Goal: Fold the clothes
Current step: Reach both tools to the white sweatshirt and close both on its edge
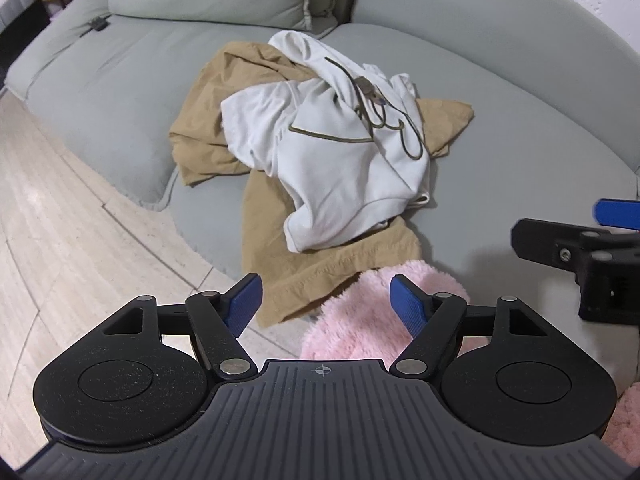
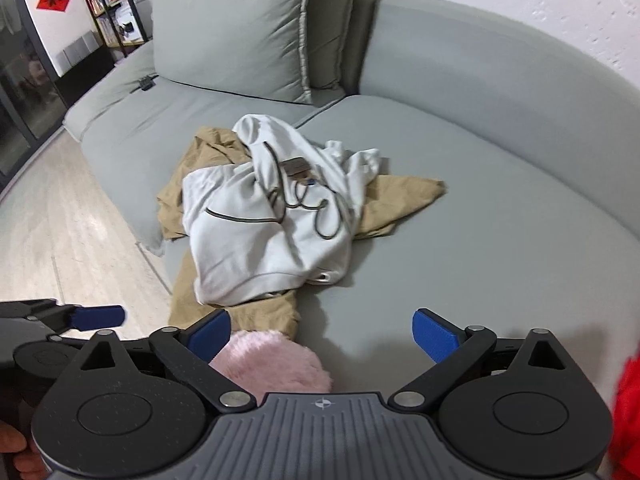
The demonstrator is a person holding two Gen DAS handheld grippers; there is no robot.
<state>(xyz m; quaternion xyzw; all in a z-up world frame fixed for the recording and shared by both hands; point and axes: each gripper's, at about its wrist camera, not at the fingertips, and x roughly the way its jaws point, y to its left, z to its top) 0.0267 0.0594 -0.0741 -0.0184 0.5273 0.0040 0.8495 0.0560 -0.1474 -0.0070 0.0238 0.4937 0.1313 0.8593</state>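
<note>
Hovering over the grey sofa (image 1: 520,152), I hold my 2 tongs wide apart in the jaws, with nothing gripped in either. My left gripper (image 1: 326,300) hangs above the near edge of the sofa seat, over the tan hem and a pink fluffy thing (image 1: 360,320); my right gripper (image 2: 320,332) hangs just beside it, over bare seat cushion.

The clothes sit in 1 heap near the middle of the sofa seat: a white hoodie (image 1: 332,152) crumpled on top of a tan garment (image 1: 320,264) whose long end trails toward the sofa's near edge and over it.

I judge the step in hand to be taking the first garment off the heap. To do it well, I would take the white hoodie first, since it lies on top, pinching only its own cloth at 2 well-separated spots along its near hem so the tan layer beneath stays on the sofa. The dark drawstring (image 1: 404,136) loops loosely over the hoodie and could snag a finger, so I would keep the pads clear of it. The open seat to the right of the heap looks like the place to spread it flat.
</note>
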